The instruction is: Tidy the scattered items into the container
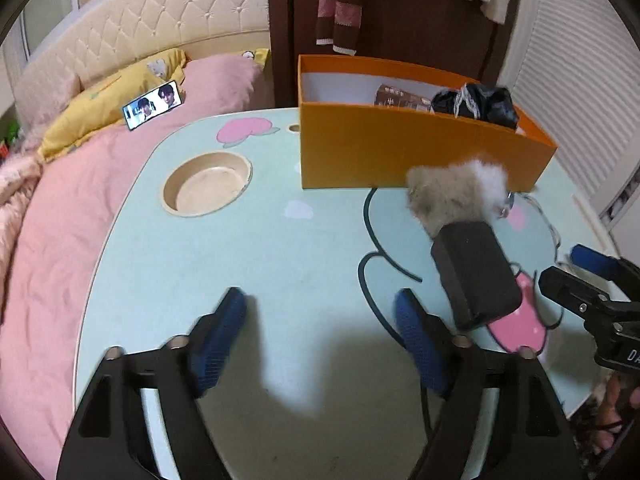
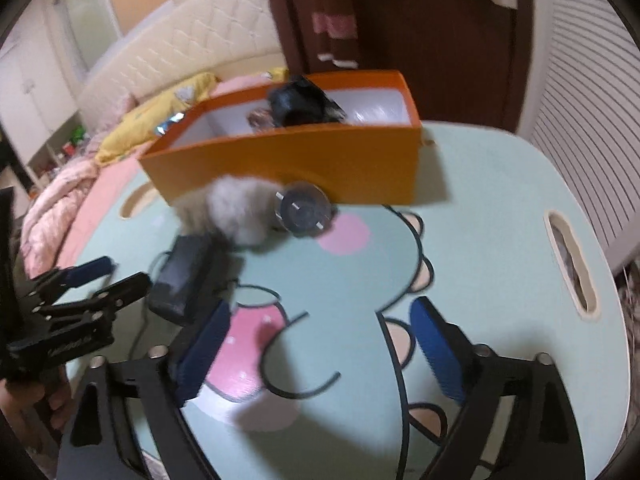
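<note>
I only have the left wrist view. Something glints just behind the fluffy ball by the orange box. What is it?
Observer: A round dark disc with small metal tabs, lying on the table right beside the fluffy ball, in front of the orange box.
Operator: Is the right gripper carrying anything?
Observer: No. The right gripper is open and empty, above the table.
Operator: Anything at the table's right side?
Observer: Only a cut-out slot in the tabletop near that edge.
</note>
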Action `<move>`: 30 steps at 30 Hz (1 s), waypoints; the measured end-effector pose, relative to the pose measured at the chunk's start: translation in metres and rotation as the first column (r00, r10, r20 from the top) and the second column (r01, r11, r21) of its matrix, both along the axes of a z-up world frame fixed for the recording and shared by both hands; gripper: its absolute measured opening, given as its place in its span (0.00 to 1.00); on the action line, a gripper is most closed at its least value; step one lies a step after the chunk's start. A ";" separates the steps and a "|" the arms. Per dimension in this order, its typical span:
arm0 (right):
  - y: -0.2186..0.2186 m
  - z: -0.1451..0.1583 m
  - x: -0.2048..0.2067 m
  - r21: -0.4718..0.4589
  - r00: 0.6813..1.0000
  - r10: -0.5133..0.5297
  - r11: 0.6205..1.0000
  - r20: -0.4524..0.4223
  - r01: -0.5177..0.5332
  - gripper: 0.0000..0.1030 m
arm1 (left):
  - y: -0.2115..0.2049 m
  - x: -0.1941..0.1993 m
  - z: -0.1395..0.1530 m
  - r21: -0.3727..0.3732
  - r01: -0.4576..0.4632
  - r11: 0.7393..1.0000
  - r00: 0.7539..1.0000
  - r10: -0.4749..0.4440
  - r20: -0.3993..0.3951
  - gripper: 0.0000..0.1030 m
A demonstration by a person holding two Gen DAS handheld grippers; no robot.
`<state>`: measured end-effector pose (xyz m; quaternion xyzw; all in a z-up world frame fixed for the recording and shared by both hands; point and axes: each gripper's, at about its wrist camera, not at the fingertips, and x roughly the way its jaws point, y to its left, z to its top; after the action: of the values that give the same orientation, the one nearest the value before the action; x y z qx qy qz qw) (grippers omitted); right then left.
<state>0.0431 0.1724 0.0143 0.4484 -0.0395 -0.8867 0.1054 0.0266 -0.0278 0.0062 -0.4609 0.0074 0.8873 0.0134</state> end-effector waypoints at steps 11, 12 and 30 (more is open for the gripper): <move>-0.012 -0.011 0.009 0.142 0.999 -0.016 0.990 -0.050 0.023 1.00 | -0.004 0.002 -0.006 0.007 -0.017 1.000 1.000 0.017 -0.004 0.99; -0.011 -0.011 0.011 0.142 0.998 -0.016 0.990 -0.056 0.023 1.00 | -0.004 0.002 -0.006 0.007 -0.017 1.000 1.000 0.017 -0.003 0.99; 0.034 0.004 0.025 0.049 0.990 -0.066 0.996 -0.125 0.072 1.00 | 0.059 -0.017 0.020 0.128 0.185 0.974 0.981 -0.175 -0.085 0.99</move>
<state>0.0681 0.2062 0.0181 0.3938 -0.0246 -0.9166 0.0649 0.0094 0.0307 0.0259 -0.4233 -0.0104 0.8973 0.1244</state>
